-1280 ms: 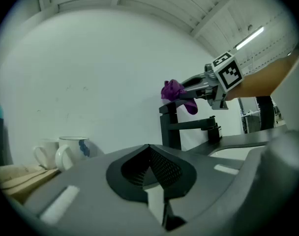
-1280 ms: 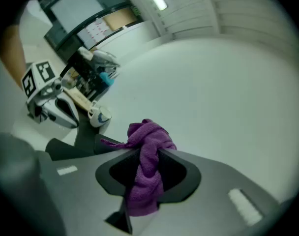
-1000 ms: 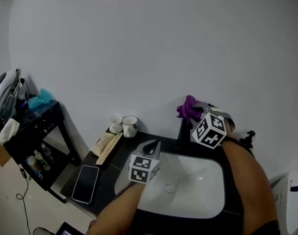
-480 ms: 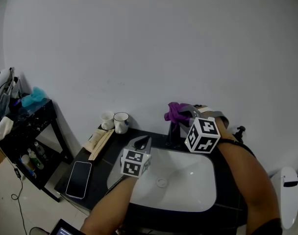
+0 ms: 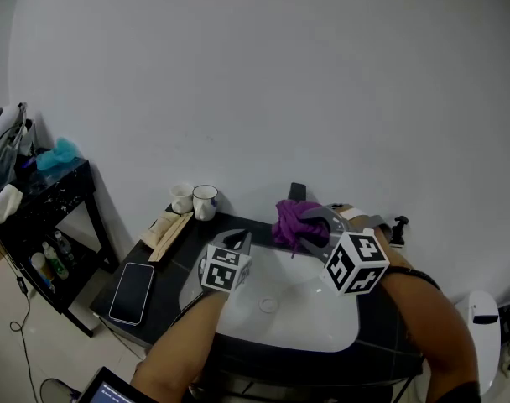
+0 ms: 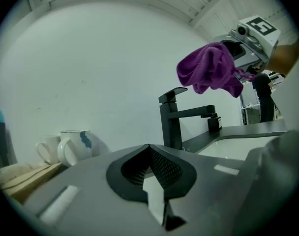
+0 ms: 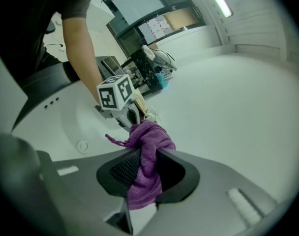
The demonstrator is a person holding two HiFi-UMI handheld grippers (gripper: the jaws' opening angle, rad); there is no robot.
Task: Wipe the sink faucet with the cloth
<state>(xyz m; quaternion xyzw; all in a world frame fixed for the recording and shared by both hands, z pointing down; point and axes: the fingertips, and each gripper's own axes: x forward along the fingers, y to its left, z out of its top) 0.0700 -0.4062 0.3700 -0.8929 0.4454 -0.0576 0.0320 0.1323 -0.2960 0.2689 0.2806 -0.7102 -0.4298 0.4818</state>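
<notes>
Right gripper point(image 5: 315, 222) clamps the purple cloth point(image 5: 294, 222) just above the black faucet point(image 6: 171, 120), ready to wipe; left gripper point(image 5: 236, 240), closed and empty, hovers at left.

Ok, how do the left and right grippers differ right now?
The right gripper is shut on the purple cloth; the left gripper is shut on nothing. The right gripper is held above the black faucet; the left gripper sits lower, by the sink. Both are hand-held.
</notes>
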